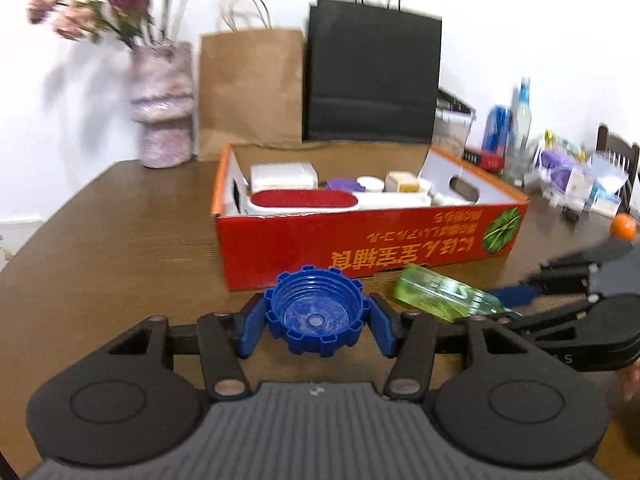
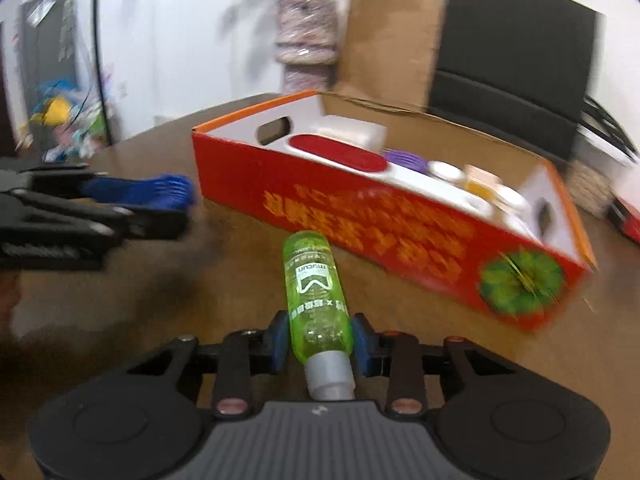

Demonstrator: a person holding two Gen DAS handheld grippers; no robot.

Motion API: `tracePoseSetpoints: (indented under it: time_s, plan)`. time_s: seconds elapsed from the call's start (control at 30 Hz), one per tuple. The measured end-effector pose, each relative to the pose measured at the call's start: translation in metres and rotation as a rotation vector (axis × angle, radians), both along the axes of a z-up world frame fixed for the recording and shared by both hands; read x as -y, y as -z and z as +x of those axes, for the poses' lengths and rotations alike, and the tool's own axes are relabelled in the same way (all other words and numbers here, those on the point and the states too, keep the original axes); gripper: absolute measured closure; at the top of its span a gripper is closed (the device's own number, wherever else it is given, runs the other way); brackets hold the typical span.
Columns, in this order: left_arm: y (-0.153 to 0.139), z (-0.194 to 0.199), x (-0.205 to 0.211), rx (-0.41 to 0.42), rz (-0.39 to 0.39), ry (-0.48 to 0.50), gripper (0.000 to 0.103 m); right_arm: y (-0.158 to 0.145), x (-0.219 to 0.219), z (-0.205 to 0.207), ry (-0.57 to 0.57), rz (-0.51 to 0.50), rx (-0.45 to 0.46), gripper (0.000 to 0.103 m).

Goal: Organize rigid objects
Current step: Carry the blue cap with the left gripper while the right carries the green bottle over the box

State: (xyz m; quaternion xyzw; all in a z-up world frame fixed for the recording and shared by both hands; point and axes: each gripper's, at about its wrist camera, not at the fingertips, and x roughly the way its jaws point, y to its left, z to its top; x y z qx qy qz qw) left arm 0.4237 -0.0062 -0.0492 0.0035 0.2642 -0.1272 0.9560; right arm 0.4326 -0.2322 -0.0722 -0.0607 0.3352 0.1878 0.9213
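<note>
My left gripper [image 1: 316, 322] is shut on a blue notched screw cap [image 1: 316, 312], its hollow side facing the camera, just in front of the red cardboard box [image 1: 360, 240]. My right gripper [image 2: 320, 344] is shut on a green transparent bottle [image 2: 314, 280] near its grey cap end, the bottle pointing away toward the box. In the left wrist view the green bottle [image 1: 444, 292] shows at the right with the right gripper [image 1: 516, 304] on it. In the right wrist view the left gripper [image 2: 168, 200] with the blue cap [image 2: 160, 192] sits at the left.
The box holds white containers, a red-lidded case [image 1: 304, 199] and a purple lid [image 1: 342, 185]. Behind it stand a brown paper bag [image 1: 250, 88], a black bag [image 1: 372, 80] and a flower vase [image 1: 164, 108]. Bottles and clutter [image 1: 568, 176] and an orange [image 1: 623, 226] lie at the right.
</note>
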Motion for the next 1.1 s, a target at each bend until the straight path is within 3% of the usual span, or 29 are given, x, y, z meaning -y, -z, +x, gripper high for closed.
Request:
tracePoseSetpoints:
  time_s: [0.27, 0.6, 0.83, 1.1]
  plan:
    - [-0.018, -0.095, -0.001, 0.034, -0.070, -0.059, 0.048, -0.016, 0.040, -0.107, 0.198, 0.163, 0.097, 0.073]
    - [-0.028, -0.178, 0.009, 0.046, -0.078, -0.052, 0.048, -0.026, 0.040, -0.202, 0.226, 0.245, 0.159, 0.073]
    - [-0.039, -0.209, 0.018, 0.079, -0.065, -0.024, 0.048, -0.033, 0.050, -0.245, 0.250, 0.285, 0.199, 0.073]
    - [-0.043, -0.210, 0.024, 0.096, -0.060, -0.022, 0.048, -0.033, 0.072, -0.245, 0.286, 0.314, 0.205, 0.073]
